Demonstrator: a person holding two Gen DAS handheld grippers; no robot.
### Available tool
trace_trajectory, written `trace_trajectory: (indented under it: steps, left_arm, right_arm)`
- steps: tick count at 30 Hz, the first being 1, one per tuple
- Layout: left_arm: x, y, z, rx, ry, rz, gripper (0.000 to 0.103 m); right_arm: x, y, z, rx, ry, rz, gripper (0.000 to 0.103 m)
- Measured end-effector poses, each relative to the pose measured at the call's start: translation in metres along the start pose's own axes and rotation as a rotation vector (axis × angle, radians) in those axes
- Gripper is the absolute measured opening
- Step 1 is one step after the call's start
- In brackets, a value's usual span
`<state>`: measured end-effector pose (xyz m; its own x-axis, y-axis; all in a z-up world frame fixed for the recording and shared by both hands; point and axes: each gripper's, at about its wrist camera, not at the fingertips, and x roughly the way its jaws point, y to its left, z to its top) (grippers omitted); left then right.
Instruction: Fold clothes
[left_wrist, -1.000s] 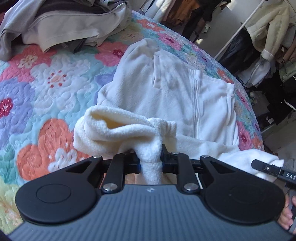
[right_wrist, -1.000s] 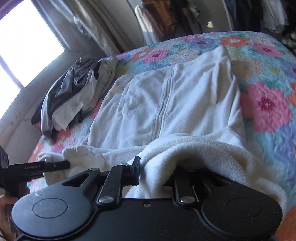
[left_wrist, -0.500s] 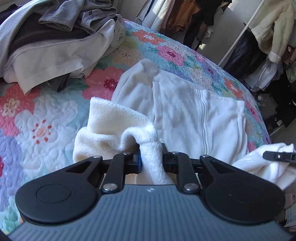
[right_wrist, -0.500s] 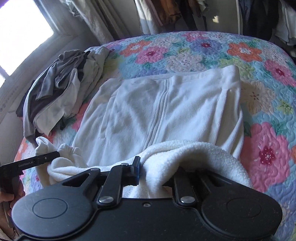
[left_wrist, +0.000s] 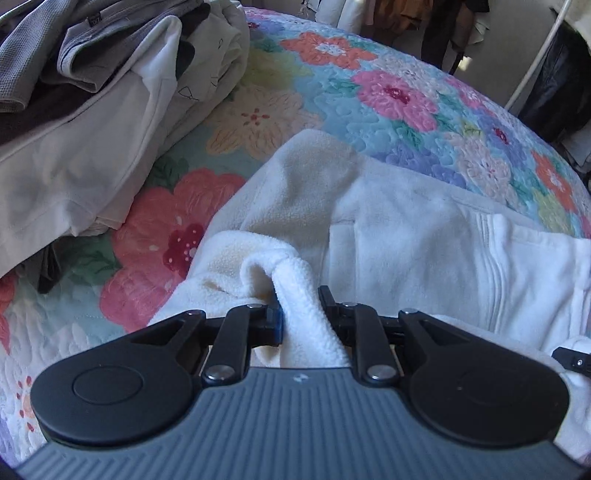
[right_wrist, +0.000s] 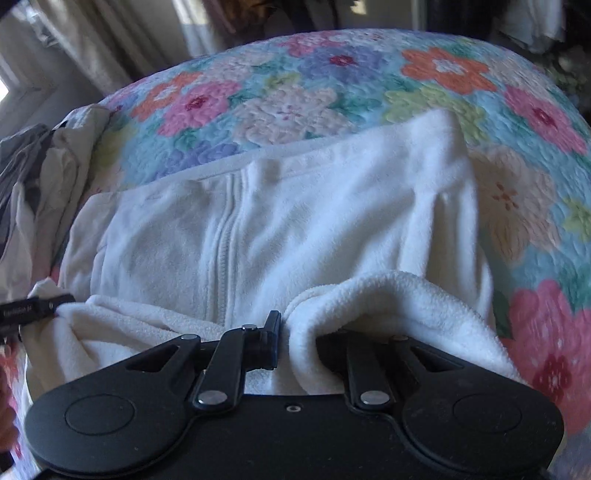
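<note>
Covering the bed, a floral quilt (left_wrist: 388, 96) carries a clothes pile (left_wrist: 92, 110); both grippers' jaws clamp the white fleece jacket (right_wrist: 295, 221); no readable writing.

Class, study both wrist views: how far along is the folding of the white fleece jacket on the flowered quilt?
Done: the white fleece jacket lies flat on the quilt, zip up. In hand: the left tool and right tool each pinch its near edge, lifted to fold over the body. Left: laying that edge down, and the unfolded clothes pile beside it.
</note>
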<state>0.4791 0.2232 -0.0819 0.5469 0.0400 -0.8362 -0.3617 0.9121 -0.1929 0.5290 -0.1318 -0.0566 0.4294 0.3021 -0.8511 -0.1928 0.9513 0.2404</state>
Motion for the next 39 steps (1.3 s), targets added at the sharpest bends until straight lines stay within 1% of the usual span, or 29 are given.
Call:
trace_trajectory:
  steps: [1, 2, 4, 5, 8, 9, 11, 12, 14, 15, 16, 17, 18, 20, 21, 22, 24, 25, 26, 27, 28, 30, 33, 34, 35, 36, 37, 38, 39]
  left_arm:
    - [-0.001, 0.003, 0.002, -0.002, -0.005, -0.007, 0.016]
    - [-0.002, 0.004, 0.004, -0.003, -0.006, -0.013, 0.016]
    - [0.005, 0.006, 0.008, -0.011, 0.007, -0.027, 0.017]
    - [0.013, 0.006, 0.009, -0.017, 0.018, -0.029, 0.017]
    - [0.046, 0.009, 0.013, -0.050, 0.080, -0.020, 0.019]
    - [0.051, 0.009, 0.014, -0.055, 0.087, -0.018, 0.019]
    - [0.051, 0.002, 0.016, -0.023, 0.094, 0.003, 0.019]
    - [0.048, -0.002, 0.017, -0.001, 0.096, 0.012, 0.019]
    - [0.037, -0.009, 0.018, 0.044, 0.092, 0.018, 0.019]
    - [0.029, -0.011, 0.018, 0.066, 0.089, 0.014, 0.020]
    - [0.019, -0.013, 0.017, 0.089, 0.081, 0.008, 0.023]
    - [0.008, -0.014, 0.017, 0.109, 0.068, -0.003, 0.027]
    - [-0.005, -0.014, 0.016, 0.123, 0.046, -0.025, 0.030]
    - [-0.028, -0.010, 0.012, 0.123, 0.011, -0.077, 0.043]
    - [-0.040, -0.007, 0.008, 0.116, -0.004, -0.118, 0.044]
    - [-0.050, -0.003, 0.002, 0.106, -0.012, -0.161, 0.045]
    - [-0.062, 0.004, -0.012, 0.080, -0.006, -0.235, 0.045]
    - [-0.066, 0.008, -0.019, 0.073, 0.001, -0.267, 0.047]
    - [-0.066, 0.010, -0.027, 0.069, 0.019, -0.291, 0.051]
    - [-0.063, 0.010, -0.034, 0.066, 0.046, -0.313, 0.051]
    - [-0.060, 0.011, -0.041, 0.063, 0.073, -0.336, 0.051]
    - [-0.052, 0.013, -0.053, 0.048, 0.114, -0.390, 0.053]
    - [-0.038, 0.019, -0.067, -0.026, 0.146, -0.462, 0.063]
    - [-0.031, 0.022, -0.068, -0.070, 0.173, -0.498, 0.073]
    - [-0.025, 0.025, -0.069, -0.127, 0.201, -0.528, 0.076]
    - [-0.021, 0.028, -0.069, -0.178, 0.210, -0.549, 0.077]
    - [-0.020, 0.029, -0.069, -0.206, 0.206, -0.568, 0.079]
    - [-0.020, 0.028, -0.070, -0.214, 0.201, -0.582, 0.080]
    - [-0.019, 0.024, -0.069, -0.202, 0.195, -0.589, 0.080]
  right_arm:
    - [-0.003, -0.001, 0.002, -0.028, -0.019, 0.028, 0.018]
    - [-0.004, -0.006, 0.003, -0.008, -0.029, 0.060, 0.018]
    - [0.001, -0.023, 0.010, 0.070, 0.003, 0.105, 0.018]
    - [0.005, -0.030, 0.011, 0.084, 0.006, 0.128, 0.018]
    - [0.021, -0.045, 0.016, 0.069, 0.056, 0.198, 0.018]
    - [0.024, -0.049, 0.019, 0.050, 0.080, 0.231, 0.021]
    - [0.027, -0.054, 0.023, 0.006, 0.118, 0.291, 0.022]
    - [0.023, -0.055, 0.024, -0.009, 0.129, 0.302, 0.023]
    - [0.005, -0.051, 0.022, -0.008, 0.119, 0.317, 0.029]
    - [-0.006, -0.048, 0.020, -0.007, 0.107, 0.330, 0.043]
    - [-0.019, -0.045, 0.017, -0.018, 0.076, 0.346, 0.054]
    - [-0.032, -0.040, 0.014, -0.047, 0.034, 0.353, 0.056]
    - [-0.047, -0.037, 0.012, -0.091, -0.018, 0.344, 0.056]
    - [-0.069, -0.032, 0.007, -0.142, -0.097, 0.324, 0.056]
    - [-0.077, -0.030, 0.004, -0.162, -0.116, 0.330, 0.056]
    - [-0.084, -0.029, 0.001, -0.188, -0.122, 0.356, 0.056]
    - [-0.095, -0.027, -0.010, -0.236, -0.118, 0.397, 0.056]
    - [-0.099, -0.027, -0.016, -0.264, -0.108, 0.414, 0.056]
    - [-0.099, -0.026, -0.023, -0.294, -0.084, 0.424, 0.057]
    - [-0.098, -0.024, -0.030, -0.325, -0.060, 0.433, 0.057]
    - [-0.096, -0.023, -0.038, -0.356, -0.037, 0.436, 0.058]
    - [-0.084, -0.024, -0.055, -0.416, 0.010, 0.396, 0.059]
    - [-0.059, -0.028, -0.072, -0.443, 0.112, 0.365, 0.059]
    - [-0.054, -0.030, -0.078, -0.428, 0.122, 0.369, 0.059]
    - [-0.050, -0.031, -0.080, -0.404, 0.112, 0.383, 0.059]
    - [-0.046, -0.031, -0.082, -0.380, 0.102, 0.391, 0.059]
    - [-0.042, -0.027, -0.082, -0.358, 0.094, 0.372, 0.059]
    - [-0.038, -0.023, -0.082, -0.337, 0.082, 0.357, 0.059]
    - [-0.037, -0.020, -0.082, -0.321, 0.047, 0.357, 0.059]
